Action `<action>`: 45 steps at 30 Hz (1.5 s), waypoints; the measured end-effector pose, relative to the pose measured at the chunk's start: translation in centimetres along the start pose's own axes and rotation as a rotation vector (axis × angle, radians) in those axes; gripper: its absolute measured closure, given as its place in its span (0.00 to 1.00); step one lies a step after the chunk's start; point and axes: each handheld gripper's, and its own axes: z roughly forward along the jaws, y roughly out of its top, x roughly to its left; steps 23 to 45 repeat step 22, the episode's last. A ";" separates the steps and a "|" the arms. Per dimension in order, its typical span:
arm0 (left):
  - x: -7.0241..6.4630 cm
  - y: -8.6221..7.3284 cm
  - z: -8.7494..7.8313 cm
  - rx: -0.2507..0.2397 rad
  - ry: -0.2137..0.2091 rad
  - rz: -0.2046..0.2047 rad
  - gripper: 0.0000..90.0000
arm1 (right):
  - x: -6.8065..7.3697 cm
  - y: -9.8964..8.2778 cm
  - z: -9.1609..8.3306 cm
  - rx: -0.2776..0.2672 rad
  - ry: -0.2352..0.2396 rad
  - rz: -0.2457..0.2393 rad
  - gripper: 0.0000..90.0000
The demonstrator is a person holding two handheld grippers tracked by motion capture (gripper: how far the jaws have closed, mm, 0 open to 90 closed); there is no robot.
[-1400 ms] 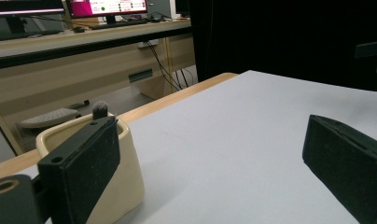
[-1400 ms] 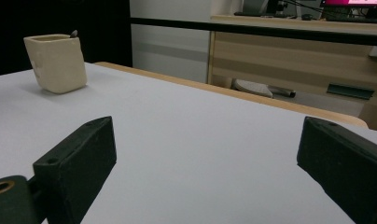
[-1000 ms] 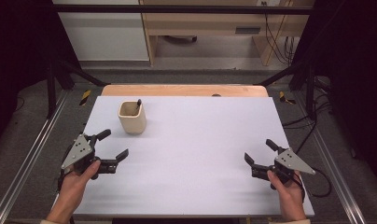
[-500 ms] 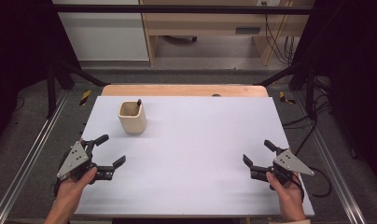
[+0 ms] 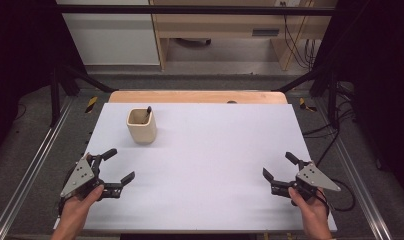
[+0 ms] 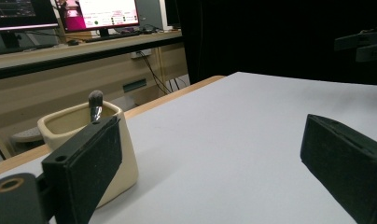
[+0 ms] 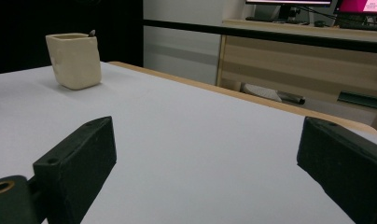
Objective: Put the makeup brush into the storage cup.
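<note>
A cream square cup [image 5: 141,126] stands on the white table [image 5: 205,160] at the back left, with a dark-tipped brush [image 5: 149,109] upright inside it. The left gripper view has the cup [image 6: 84,140] and brush [image 6: 95,104] close ahead, partly behind the left jaw. In the right gripper view the cup [image 7: 74,59] is far off at the left. My left gripper [image 5: 119,165] is open at the table's front left corner, holding nothing. Near the front right, my right gripper [image 5: 280,165] is open and empty too.
A wooden strip [image 5: 197,96] runs along the table's far edge. Metal rails [image 5: 35,165] flank the table on both sides. A wooden desk [image 7: 308,51] with monitors [image 6: 100,14] stands beyond. Cables [image 5: 340,195] trail at the right.
My left gripper has drawn back toward the front left corner of the table. The right gripper has shifted only slightly toward the front. Both stay open.
</note>
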 end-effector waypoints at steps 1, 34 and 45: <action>0.0 -0.1 0.0 0.000 -0.004 0.001 0.06 | 0.0 0.0 0.0 0.002 0.001 0.000 0.05; 0.8 -2.8 -0.7 0.010 0.034 -0.046 0.03 | 0.2 -1.1 1.8 0.071 -0.012 0.018 0.04; 0.8 -2.8 -0.7 0.010 0.034 -0.046 0.03 | 0.2 -1.1 1.8 0.071 -0.012 0.018 0.04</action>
